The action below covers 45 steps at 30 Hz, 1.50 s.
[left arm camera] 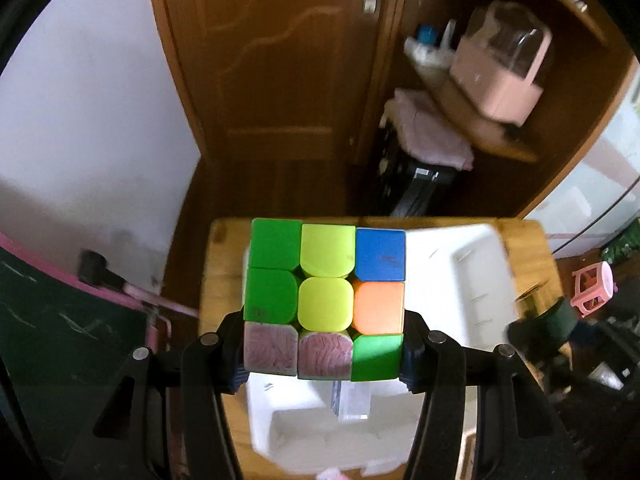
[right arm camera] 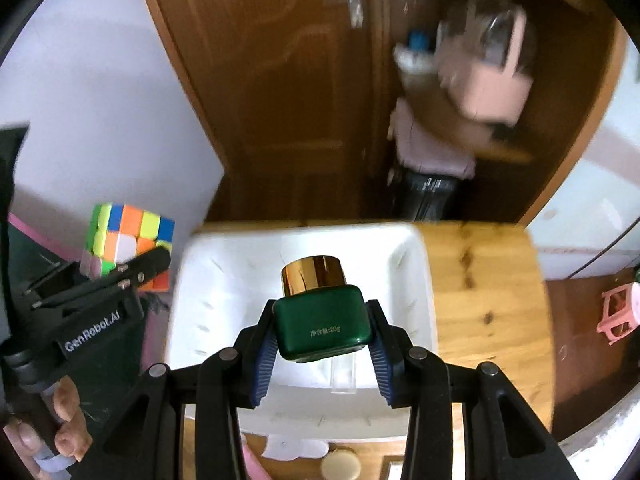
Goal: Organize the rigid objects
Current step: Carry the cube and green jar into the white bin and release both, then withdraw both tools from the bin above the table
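Both wrist cameras look steeply down, close above the shared white bin point(right arm camera: 420, 272) and wooden table point(right arm camera: 488, 280).

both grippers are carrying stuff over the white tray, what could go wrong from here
1. The left gripper clamps the puzzle cube only at its bottom row, so it may twist or slip out.
2. The right gripper pinches the green bottle on smooth sides; it could slide and drop.
3. Both hang over the same white tray, so the grippers may bump each other.

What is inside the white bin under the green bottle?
A clear plastic piece lies on the white bin floor below the green bottle. The right gripper and bottle cover the rest.
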Tool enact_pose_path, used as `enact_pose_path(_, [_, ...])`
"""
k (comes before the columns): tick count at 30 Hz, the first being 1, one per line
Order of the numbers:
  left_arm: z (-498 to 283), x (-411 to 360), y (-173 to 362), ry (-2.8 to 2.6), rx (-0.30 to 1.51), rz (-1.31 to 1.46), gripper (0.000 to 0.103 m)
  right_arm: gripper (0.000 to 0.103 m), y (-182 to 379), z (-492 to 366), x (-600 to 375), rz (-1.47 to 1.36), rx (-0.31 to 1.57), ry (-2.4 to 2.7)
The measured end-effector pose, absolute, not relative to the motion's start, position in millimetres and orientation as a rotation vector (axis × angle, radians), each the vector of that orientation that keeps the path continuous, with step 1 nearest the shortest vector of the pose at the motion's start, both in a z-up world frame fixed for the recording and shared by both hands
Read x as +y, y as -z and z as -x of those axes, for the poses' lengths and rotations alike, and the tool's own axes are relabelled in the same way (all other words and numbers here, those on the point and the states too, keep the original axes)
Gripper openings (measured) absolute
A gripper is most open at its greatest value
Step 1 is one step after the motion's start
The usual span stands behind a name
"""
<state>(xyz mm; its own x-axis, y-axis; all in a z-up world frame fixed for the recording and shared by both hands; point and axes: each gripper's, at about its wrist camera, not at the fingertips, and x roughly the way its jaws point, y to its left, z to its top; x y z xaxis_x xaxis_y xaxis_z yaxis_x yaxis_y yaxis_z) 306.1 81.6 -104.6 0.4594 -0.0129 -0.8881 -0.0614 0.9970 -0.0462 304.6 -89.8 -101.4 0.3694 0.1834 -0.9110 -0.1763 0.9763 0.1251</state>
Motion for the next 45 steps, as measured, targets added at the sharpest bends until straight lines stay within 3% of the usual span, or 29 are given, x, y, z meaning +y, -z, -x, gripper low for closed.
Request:
enact_pose_path(8, [-342, 68, 194, -0.063, 1.222, 0.094, 0.06, 0.042, 202, -344, -83, -0.007, 1.308, -0.225])
enact_pose_path(26, [-367, 68, 251, -0.075, 1.34, 0.092, 0.06, 0.042, 256, -382, -89, 0.004, 1.418, -0.215])
enact_pose_path(28, [-368, 69, 252, -0.075, 1.349, 0.1, 0.06, 0.047, 255, -382, -89, -0.003, 1.414, -0.229])
enact_pose_path(29, [-368, 70, 253, -0.084, 1.352, 0.107, 0.06, 0.055, 253, -382, -89, -0.001, 1.407, -0.228])
enact_pose_path(30, [-368, 72, 252, -0.092, 1.347, 0.114, 0.065, 0.064, 252, -381, -89, 0.004, 1.396, -0.224])
enact_pose_path(31, [-368, 73, 249, -0.099, 1.33, 0.121, 0.075, 0.066, 249, -380, -89, 0.014, 1.38, -0.219])
enact_pose_path(37, [-353, 65, 194, -0.044, 1.188, 0.119, 0.101, 0.067, 217, -360, -90, 0.031, 1.297, -0.246])
enact_pose_path(45, [-329, 54, 98, -0.005, 1.067, 0.102, 0.101, 0.067, 153, -328, -88, 0.034, 1.216, -0.277])
